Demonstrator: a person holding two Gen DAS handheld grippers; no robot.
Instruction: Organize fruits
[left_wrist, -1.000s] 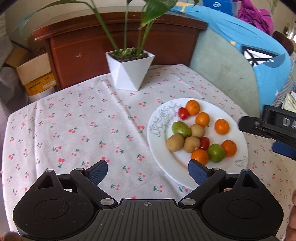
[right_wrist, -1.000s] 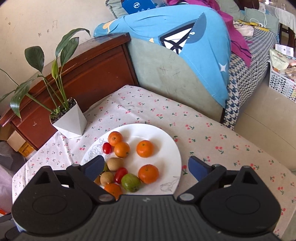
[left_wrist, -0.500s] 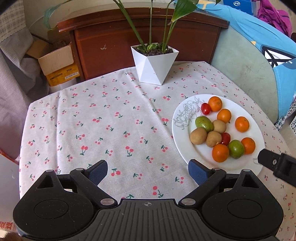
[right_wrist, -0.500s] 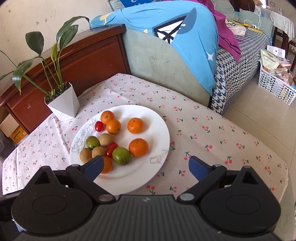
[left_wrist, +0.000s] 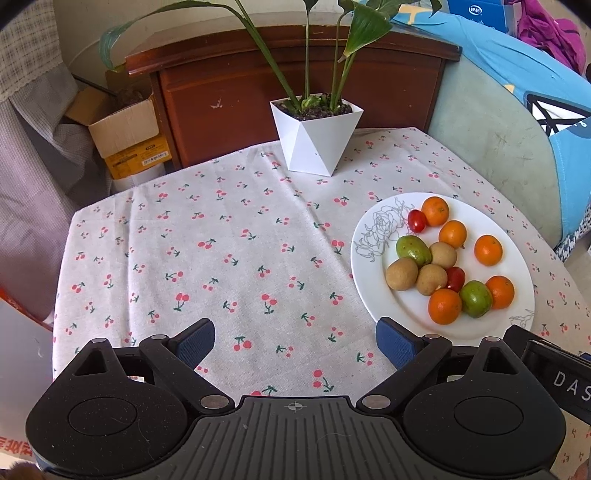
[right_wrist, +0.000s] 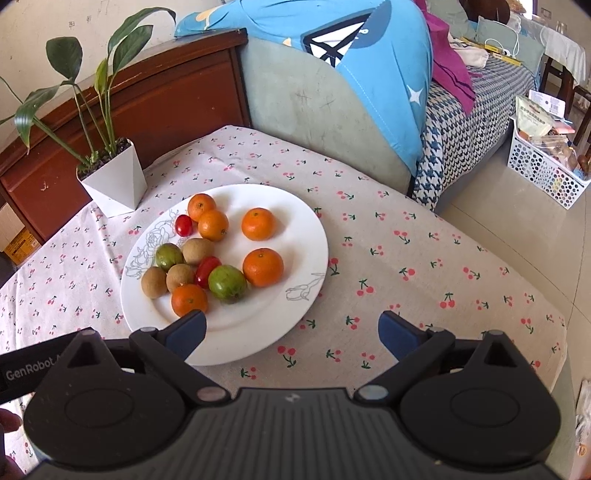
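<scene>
Hovering spread and empty over the bench (left_wrist: 229, 258), left tongs (left_wrist: 295, 343) and right tongs (right_wrist: 291, 332) flank a plate (right_wrist: 295, 221) where all fruits (right_wrist: 218, 254) lie mixed; whether sorting is pending or finished, I cannot tell.

both claws are matte black — ribbed centre housing, round pivot discs, silver screws, blue-padded fingertips (left_wrist: 392, 341); white lettering "genrobot" on the left claw (right_wrist: 26, 369), "das" on the right claw (left_wrist: 561, 373).
</scene>
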